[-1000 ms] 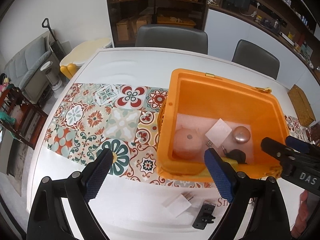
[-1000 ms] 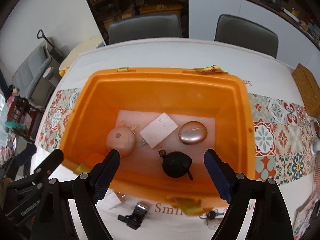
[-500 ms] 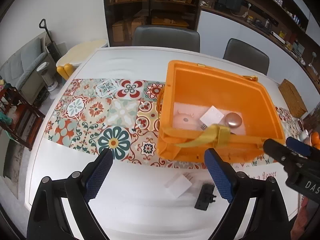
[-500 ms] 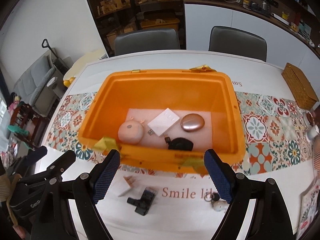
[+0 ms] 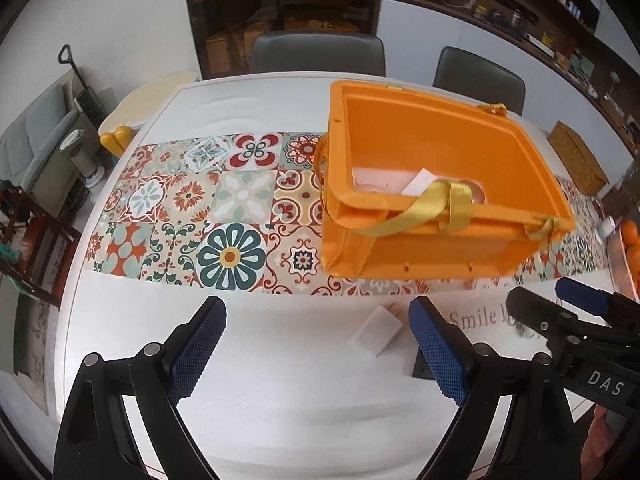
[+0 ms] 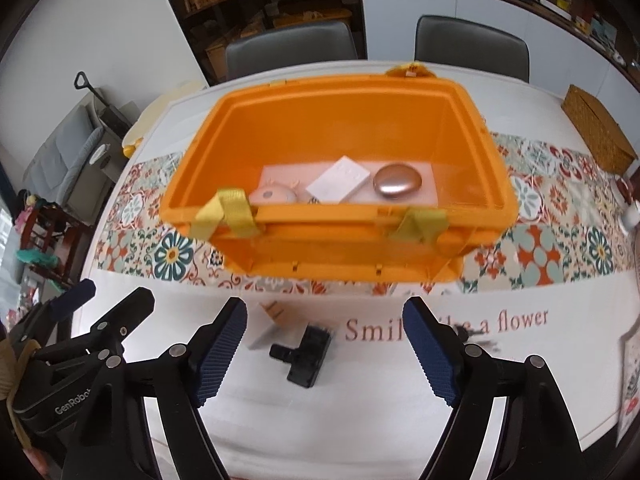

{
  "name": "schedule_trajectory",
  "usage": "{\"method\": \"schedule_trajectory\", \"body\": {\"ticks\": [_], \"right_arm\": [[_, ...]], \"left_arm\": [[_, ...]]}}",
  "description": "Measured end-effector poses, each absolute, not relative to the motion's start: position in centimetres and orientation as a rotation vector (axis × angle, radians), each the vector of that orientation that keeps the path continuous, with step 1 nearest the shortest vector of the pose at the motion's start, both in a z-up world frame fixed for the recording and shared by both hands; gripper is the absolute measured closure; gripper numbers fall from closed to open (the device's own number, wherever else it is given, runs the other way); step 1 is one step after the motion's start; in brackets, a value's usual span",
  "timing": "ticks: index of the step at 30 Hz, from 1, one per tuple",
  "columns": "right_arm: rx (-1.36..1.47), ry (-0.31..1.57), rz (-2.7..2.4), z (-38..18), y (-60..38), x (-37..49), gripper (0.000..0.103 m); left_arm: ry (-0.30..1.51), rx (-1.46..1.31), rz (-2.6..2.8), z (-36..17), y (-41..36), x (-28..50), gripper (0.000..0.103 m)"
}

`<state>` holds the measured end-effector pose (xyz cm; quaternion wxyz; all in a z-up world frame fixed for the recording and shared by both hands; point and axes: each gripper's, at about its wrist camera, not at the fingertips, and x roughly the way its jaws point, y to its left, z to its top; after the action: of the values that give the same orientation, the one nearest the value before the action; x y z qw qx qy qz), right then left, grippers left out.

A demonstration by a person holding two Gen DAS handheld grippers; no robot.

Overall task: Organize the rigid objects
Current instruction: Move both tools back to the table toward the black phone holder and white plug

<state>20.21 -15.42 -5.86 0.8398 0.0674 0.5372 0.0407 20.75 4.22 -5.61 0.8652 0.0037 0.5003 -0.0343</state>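
An orange bin stands on the patterned runner. Inside lie a pink round device, a white flat box and a rose-gold oval. On the white table in front of the bin lie a white plug adapter and a black clip-like part. My left gripper is open and empty, left of the adapter. My right gripper is open and empty, above the black part.
Yellow straps hang over the bin's near rim. A small dark item lies on the printed lettering at right. A wicker box sits at the far right. Two grey chairs stand behind the table.
Both grippers have pulled back and away from the bin, toward the table's near edge. The loose items in front of the bin now sit close to the fingers. Both stay open.
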Motion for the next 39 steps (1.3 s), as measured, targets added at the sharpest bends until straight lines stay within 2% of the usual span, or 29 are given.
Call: {"method": "schedule_trajectory", "body": {"ticks": [27,39], "right_arm": [[0.220,1.288,-0.016,-12.8,-11.9,18.0,0.028],[0.208,1.327,-0.036,-15.7,-11.4,18.4,0.034]], "left_arm": [[1.209,0.090,-0.184,-12.4,6.8,20.4,0.009],[1.261,0.094,-0.197,-15.2,6.9,20.5,0.009]]}}
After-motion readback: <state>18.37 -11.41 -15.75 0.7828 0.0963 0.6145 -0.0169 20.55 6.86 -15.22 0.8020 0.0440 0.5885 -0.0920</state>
